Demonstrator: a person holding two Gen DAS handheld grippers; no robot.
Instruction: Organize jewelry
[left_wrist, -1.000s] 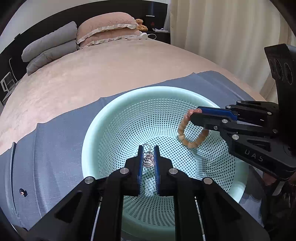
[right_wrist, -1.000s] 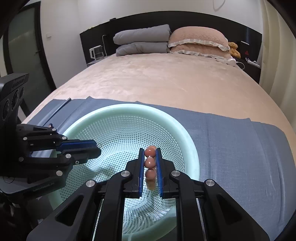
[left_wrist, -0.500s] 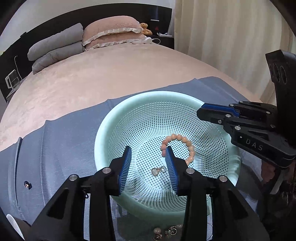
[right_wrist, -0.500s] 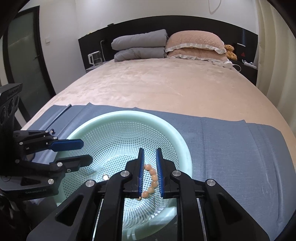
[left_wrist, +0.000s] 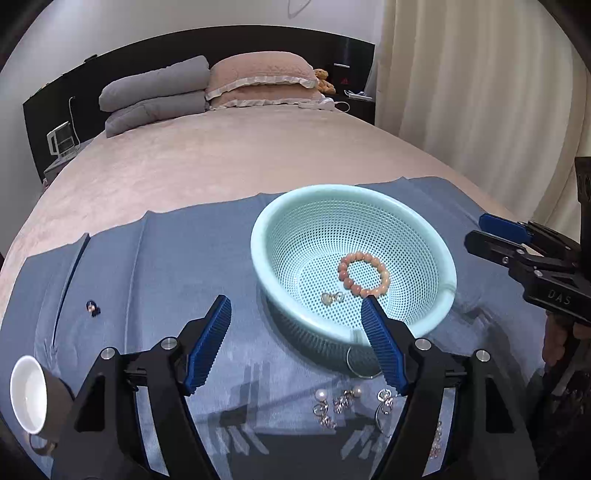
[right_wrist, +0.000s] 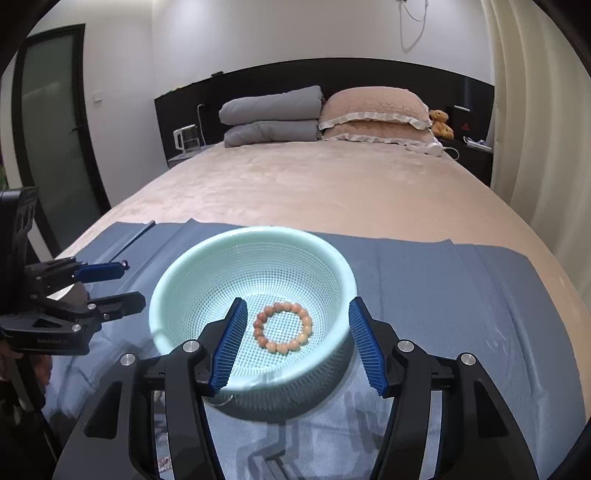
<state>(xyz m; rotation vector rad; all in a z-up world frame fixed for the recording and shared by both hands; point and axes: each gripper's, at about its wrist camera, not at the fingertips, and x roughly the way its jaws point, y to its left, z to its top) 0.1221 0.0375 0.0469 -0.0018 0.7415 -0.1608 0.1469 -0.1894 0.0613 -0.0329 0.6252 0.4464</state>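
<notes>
Bead bracelet (left_wrist: 364, 274), small earring (left_wrist: 331, 297), inside mint basket (left_wrist: 439, 258)

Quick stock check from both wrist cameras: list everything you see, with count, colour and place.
basket: one, pale green, perforated, on the blue cloth
bead bracelet: one, peach, lying in the basket
small charm: one, silvery, in the basket beside the bracelet
loose jewelry: several silvery and pearl pieces, on the cloth in front of the basket
small dark piece: one, on the cloth, far left
blue cloth: one, spread over the bed's foot
cup: one, brown with white inside, on its side at lower left
pillows: two grey, two pink, at the headboard
teddy bear: one, brown, beside the pillows
left gripper: jaws opening, nothing between them
right gripper: jaws opening, empty
</notes>
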